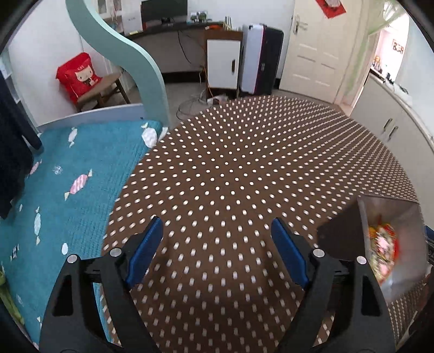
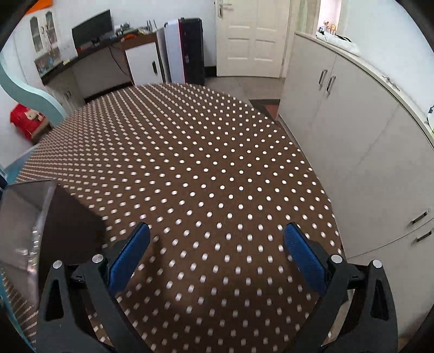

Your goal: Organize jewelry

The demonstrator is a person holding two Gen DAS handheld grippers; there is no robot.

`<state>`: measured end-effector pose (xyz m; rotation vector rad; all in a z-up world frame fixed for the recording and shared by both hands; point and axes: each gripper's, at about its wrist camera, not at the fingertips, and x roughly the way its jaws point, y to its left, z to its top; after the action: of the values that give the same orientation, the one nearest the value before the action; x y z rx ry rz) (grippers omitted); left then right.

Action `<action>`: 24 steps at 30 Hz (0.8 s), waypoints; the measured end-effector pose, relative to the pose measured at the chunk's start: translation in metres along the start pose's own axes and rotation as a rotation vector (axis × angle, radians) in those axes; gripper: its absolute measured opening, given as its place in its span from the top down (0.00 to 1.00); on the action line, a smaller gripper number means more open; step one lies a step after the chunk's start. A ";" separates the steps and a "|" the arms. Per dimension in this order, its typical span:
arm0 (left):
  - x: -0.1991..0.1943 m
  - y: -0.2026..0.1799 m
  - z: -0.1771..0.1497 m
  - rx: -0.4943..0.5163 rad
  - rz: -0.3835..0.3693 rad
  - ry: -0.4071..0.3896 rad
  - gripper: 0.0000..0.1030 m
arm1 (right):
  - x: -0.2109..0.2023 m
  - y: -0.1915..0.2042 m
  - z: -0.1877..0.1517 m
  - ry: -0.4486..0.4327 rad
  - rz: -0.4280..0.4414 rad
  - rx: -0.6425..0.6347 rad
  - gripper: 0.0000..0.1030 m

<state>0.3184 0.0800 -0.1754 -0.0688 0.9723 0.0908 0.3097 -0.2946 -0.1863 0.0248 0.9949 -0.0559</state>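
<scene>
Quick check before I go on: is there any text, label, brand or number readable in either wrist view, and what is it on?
Nothing reads clearly.
Red hanging by the door: markings cut off, unreadable.
Red cartoon bag on the stool: a figure, lettering too small.
Pink wall sign: blurred, unreadable.
Clear box of colourful jewelry: no label, contents blurred.
Left gripper and right gripper, both open: no markings.

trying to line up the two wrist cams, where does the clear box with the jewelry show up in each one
Left wrist view: the clear box sits at the lower right edge, beside the right finger of the open left gripper, colorful blurred contents inside.
Right wrist view: the same box is at the far left edge, contents barely visible.
Shared landmark: the brown polka-dot tablecloth.
</scene>
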 end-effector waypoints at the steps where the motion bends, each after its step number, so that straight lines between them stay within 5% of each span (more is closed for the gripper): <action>1: 0.008 -0.001 0.002 0.007 0.001 0.008 0.20 | 0.004 0.000 0.002 0.007 0.001 0.002 0.07; 10: 0.012 -0.012 0.016 0.024 0.027 -0.005 0.20 | -0.011 0.004 0.018 -0.034 0.004 0.006 0.07; 24: -0.166 -0.062 0.000 0.095 -0.062 -0.358 0.14 | -0.198 0.033 -0.003 -0.451 0.086 -0.093 0.07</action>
<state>0.2318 0.0107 -0.0373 0.0052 0.6154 -0.0008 0.2016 -0.2546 -0.0218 -0.0295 0.5440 0.0624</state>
